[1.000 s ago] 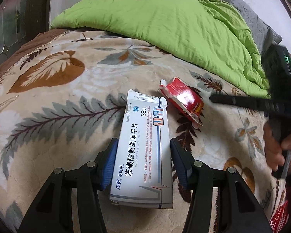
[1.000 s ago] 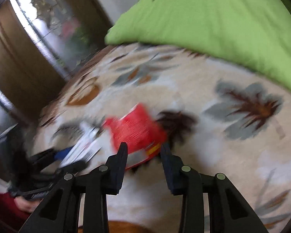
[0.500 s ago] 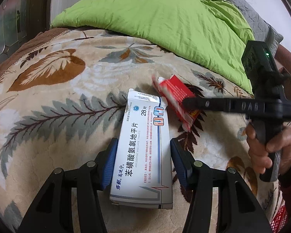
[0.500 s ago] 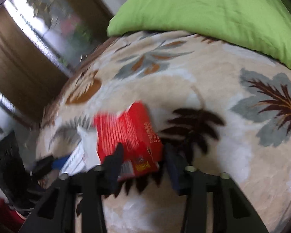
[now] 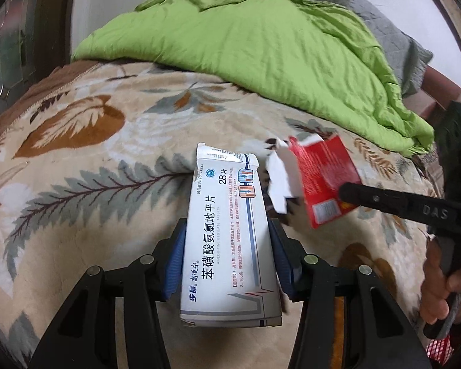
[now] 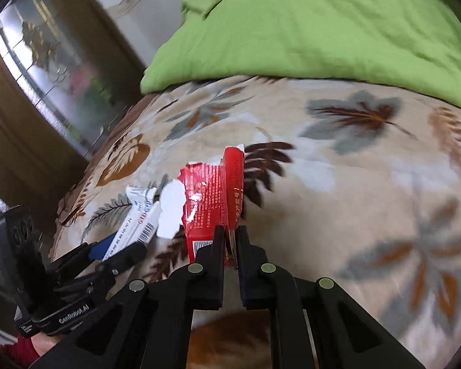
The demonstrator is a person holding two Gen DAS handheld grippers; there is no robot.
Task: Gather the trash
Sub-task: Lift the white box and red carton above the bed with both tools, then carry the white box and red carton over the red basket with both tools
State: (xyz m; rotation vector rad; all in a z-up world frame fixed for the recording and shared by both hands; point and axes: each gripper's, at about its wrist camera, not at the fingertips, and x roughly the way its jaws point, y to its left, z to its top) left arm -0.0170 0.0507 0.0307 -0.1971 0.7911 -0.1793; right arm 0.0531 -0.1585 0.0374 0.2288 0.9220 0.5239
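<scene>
**A:** What is held by the left gripper (image 5: 227, 258)?

**B:** A white medicine box (image 5: 230, 240) is clamped between its blue pads (image 5: 173, 264), lengthwise along the fingers, with its far end resting over the leaf-patterned blanket (image 5: 76, 184). Chinese lettering and "28" are printed on the top face.

**A:** And the right gripper (image 6: 230, 243)?

**B:** Its jaws have just been closing, and they are now pinched almost together on the near edge of a torn red carton (image 6: 212, 203). The carton is seen standing on edge in the right wrist view, its ripped white flap (image 6: 170, 212) hanging out to the left. Whether the carton is lifted clear of the blanket cannot be told.

**A:** Where are the two pieces of trash in relation to each other?

**B:** They are just beside each other on the bed, the red carton to the right of the white box in the left wrist view. A green quilt (image 5: 261, 46) is heaped behind both. A hand (image 5: 439, 283) is seen wrapped round the right gripper's handle at the frame's right edge.
</scene>
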